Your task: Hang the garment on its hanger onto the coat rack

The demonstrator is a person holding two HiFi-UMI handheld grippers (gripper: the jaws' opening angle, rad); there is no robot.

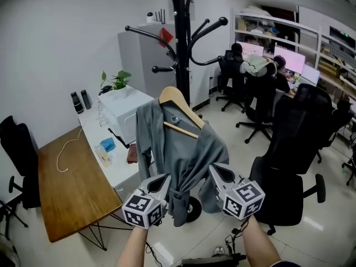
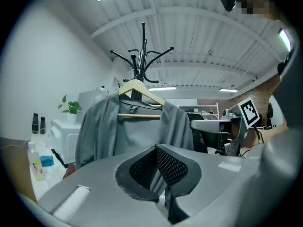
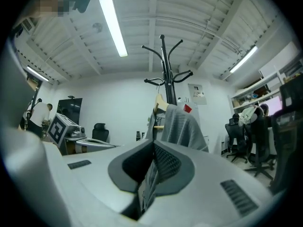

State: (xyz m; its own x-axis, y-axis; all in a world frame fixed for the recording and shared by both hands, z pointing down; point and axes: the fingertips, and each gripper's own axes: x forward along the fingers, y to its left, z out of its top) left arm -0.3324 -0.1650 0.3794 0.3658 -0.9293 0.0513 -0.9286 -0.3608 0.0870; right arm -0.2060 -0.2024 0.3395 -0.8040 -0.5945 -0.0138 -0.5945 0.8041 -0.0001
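Left gripper (image 1: 163,181) and right gripper (image 1: 217,172) each pinch the grey garment's (image 1: 186,146) lower folds at frame centre. Its wooden hanger (image 1: 179,100) lies crosswise above both, beneath the coat rack's (image 1: 179,32) arms at upper centre, about equally near either hand.
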